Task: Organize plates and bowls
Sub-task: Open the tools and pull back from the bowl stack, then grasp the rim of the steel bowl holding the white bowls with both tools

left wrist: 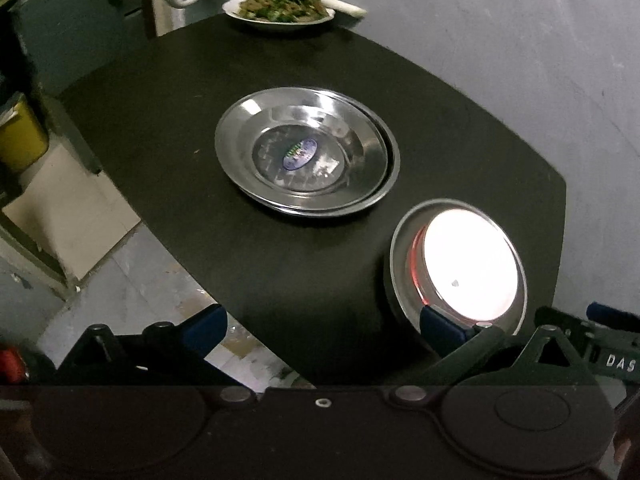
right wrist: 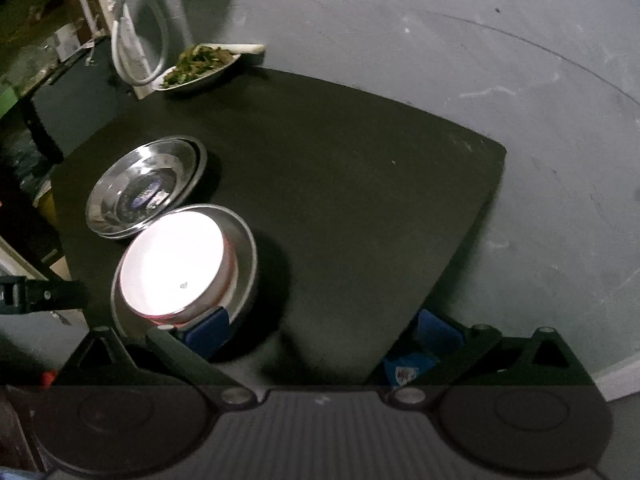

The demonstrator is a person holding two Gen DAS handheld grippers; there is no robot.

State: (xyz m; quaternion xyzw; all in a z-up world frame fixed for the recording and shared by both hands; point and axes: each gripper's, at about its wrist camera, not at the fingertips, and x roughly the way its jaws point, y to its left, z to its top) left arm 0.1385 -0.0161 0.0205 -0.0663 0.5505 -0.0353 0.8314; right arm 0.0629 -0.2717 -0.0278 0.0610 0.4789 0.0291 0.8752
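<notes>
Two stacked steel plates point(left wrist: 306, 152) sit mid-table on the black table point(left wrist: 180, 120); they also show in the right wrist view point(right wrist: 144, 188). A steel bowl point(left wrist: 404, 240) with a bright white red-rimmed bowl point(left wrist: 470, 264) nested inside sits at the near right edge, also seen from the right wrist point(right wrist: 244, 248), point(right wrist: 172, 264). My left gripper point(left wrist: 324, 328) is open, its right finger point(left wrist: 440, 330) just in front of the bowl's rim. My right gripper point(right wrist: 320, 332) is open, its left finger point(right wrist: 208, 330) by the bowl's near rim.
A white plate of cooked food point(left wrist: 280, 8) stands at the table's far edge, also in the right wrist view point(right wrist: 198, 66). A yellow bin point(left wrist: 20, 136) is on the floor left. Grey floor point(right wrist: 520, 80) surrounds the table. White cable point(right wrist: 136, 48) hangs behind.
</notes>
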